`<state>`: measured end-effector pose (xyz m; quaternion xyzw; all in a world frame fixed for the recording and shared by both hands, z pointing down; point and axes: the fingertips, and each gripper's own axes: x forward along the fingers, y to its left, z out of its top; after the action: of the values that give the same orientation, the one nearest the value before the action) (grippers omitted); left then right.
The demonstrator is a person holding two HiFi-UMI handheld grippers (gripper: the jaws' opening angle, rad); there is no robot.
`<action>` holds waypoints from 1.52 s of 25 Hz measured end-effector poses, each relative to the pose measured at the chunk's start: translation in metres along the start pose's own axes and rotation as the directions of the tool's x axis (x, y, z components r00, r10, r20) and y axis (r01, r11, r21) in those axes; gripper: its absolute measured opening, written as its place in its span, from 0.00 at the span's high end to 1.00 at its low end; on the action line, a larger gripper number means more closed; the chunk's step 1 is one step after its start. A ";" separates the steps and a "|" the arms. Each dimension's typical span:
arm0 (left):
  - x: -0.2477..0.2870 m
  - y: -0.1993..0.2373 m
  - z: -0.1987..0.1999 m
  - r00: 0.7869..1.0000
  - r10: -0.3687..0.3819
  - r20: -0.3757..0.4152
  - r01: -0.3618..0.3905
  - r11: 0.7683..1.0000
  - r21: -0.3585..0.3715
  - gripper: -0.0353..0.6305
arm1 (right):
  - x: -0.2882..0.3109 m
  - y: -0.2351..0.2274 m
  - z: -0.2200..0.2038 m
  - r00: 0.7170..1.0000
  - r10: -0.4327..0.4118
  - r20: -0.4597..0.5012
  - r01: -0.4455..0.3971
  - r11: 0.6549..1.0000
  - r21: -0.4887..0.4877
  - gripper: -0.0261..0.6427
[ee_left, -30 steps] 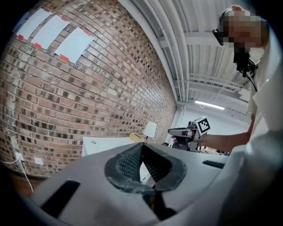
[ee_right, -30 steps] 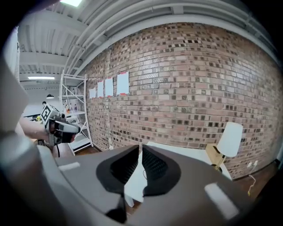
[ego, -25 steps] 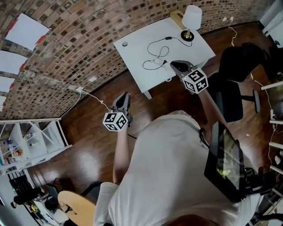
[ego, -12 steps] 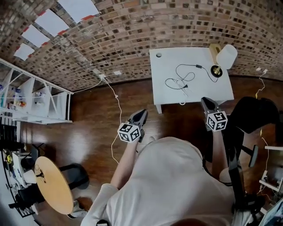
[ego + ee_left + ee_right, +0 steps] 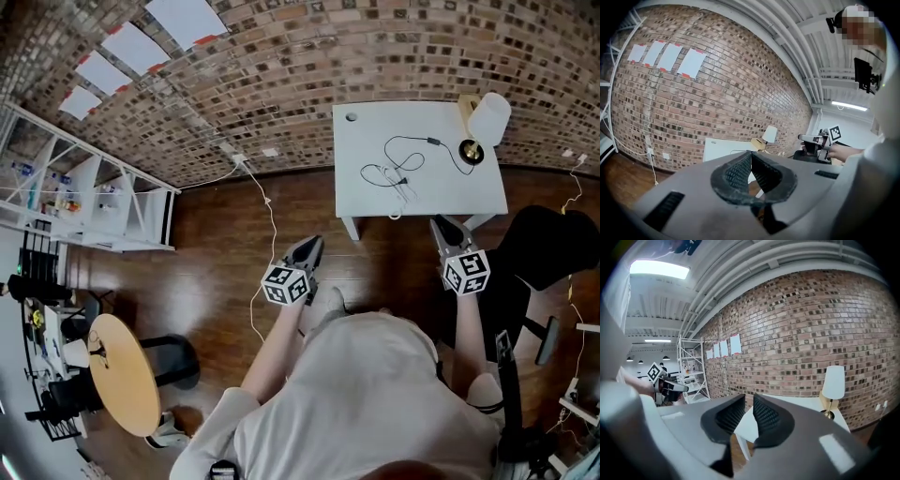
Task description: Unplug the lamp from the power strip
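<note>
A lamp (image 5: 487,120) with a white shade stands at the far right corner of the white table (image 5: 375,202). Its black cord (image 5: 412,148) loops across the tabletop to a small plug (image 5: 401,180) near the middle; the power strip is too small to make out. My left gripper (image 5: 309,248) hangs over the wooden floor, left of the table, shut and empty. The right gripper (image 5: 442,225) sits just short of the table's front edge. Its jaws are opening, and a narrow gap with nothing in it shows in the right gripper view (image 5: 749,401). The lamp (image 5: 833,383) stands ahead of it.
A brick wall runs behind the table, with a wall outlet (image 5: 239,161) and a white cable trailing over the floor. A white shelf rack (image 5: 103,206) stands at left, a round wooden table (image 5: 122,375) at lower left, a black chair (image 5: 548,244) at right.
The person has backed off from the table, which now lies farther ahead. Both grippers have come back over the floor. The right jaws have parted slightly.
</note>
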<state>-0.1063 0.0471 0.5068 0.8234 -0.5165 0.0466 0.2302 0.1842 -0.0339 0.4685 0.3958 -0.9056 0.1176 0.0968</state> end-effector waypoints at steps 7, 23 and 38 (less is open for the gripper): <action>-0.009 -0.048 -0.020 1.000 0.021 -0.016 -0.020 1.000 0.021 0.93 | -0.046 -0.006 -0.043 0.999 -0.004 -0.039 0.004 1.000 0.022 0.89; -0.048 -0.074 -0.053 1.000 0.007 0.014 -0.007 1.000 -0.001 0.86 | -0.086 0.001 -0.050 0.986 -0.164 0.013 0.164 0.986 -0.021 0.89; -0.169 -0.015 -0.047 0.984 -0.180 0.014 0.179 0.983 0.040 0.85 | -0.067 0.145 -0.052 0.965 -0.255 -0.066 0.254 0.967 -0.025 0.88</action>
<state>-0.1635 0.2130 0.4908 0.8713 -0.4413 0.0281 0.2130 0.1256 0.1231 0.4807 0.5035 -0.8444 0.1103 0.1456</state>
